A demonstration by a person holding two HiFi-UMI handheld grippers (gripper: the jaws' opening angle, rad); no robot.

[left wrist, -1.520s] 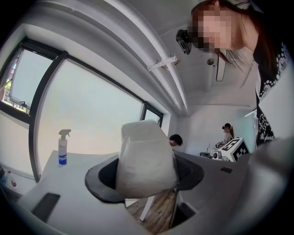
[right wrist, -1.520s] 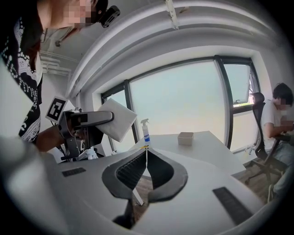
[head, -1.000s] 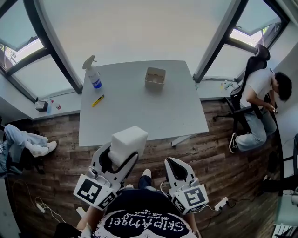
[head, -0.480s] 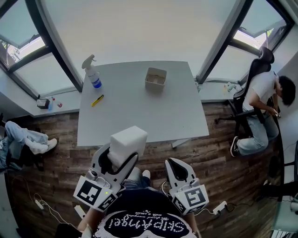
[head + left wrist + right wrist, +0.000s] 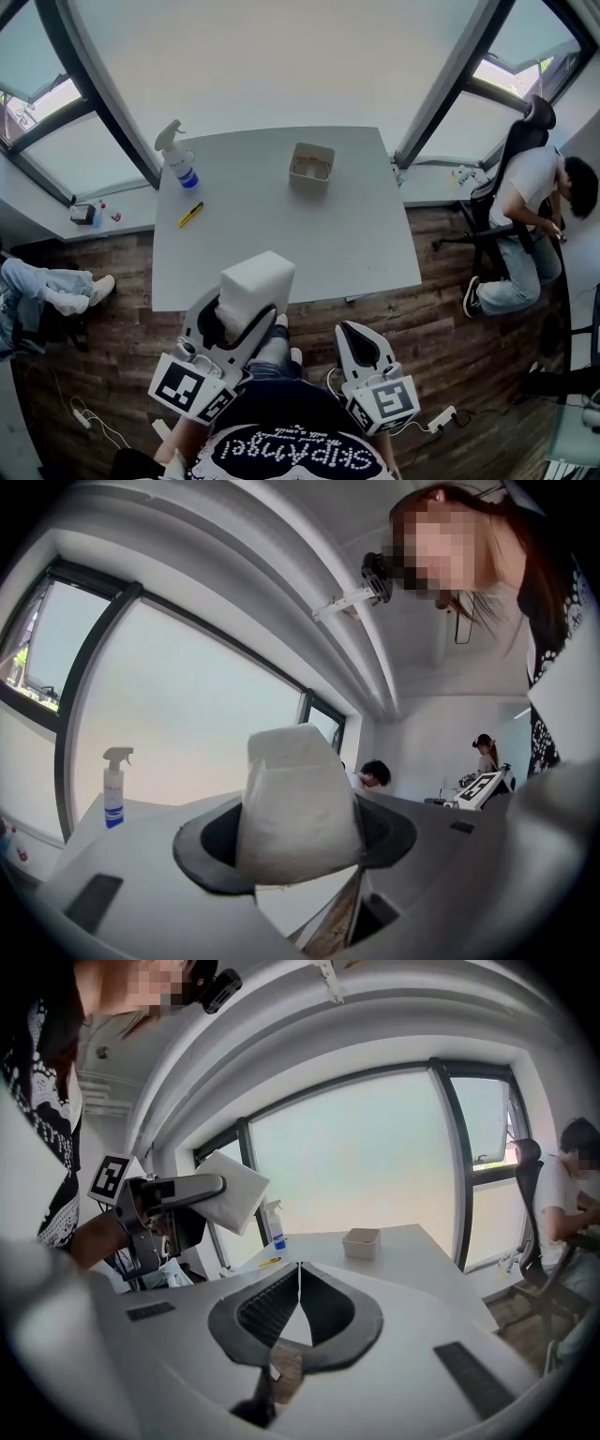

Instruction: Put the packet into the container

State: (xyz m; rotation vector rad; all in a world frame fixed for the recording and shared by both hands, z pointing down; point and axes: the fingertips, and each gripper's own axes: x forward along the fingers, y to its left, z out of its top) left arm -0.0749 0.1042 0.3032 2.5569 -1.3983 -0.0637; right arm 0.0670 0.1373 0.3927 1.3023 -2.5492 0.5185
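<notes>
A white packet (image 5: 256, 282) is clamped in my left gripper (image 5: 246, 317), held in the air at the near edge of the grey table (image 5: 356, 234); the left gripper view shows the packet (image 5: 298, 803) filling the gap between the jaws. The small beige container (image 5: 311, 164) stands open-topped at the table's far middle, well ahead of both grippers, and shows small in the right gripper view as the container (image 5: 361, 1241). My right gripper (image 5: 361, 345) hangs below the table edge, over the wooden floor, with its jaws closed tip to tip (image 5: 299, 1279) and nothing between them.
A spray bottle (image 5: 177, 159) stands at the table's far left corner, with a yellow utility knife (image 5: 191, 215) lying near it. A person sits on an office chair (image 5: 525, 187) to the right, off the table. Another person's legs (image 5: 47, 286) show at far left.
The view has shifted slightly; the table sits a little nearer to me. Both grippers keep their positions and the packet stays held.
</notes>
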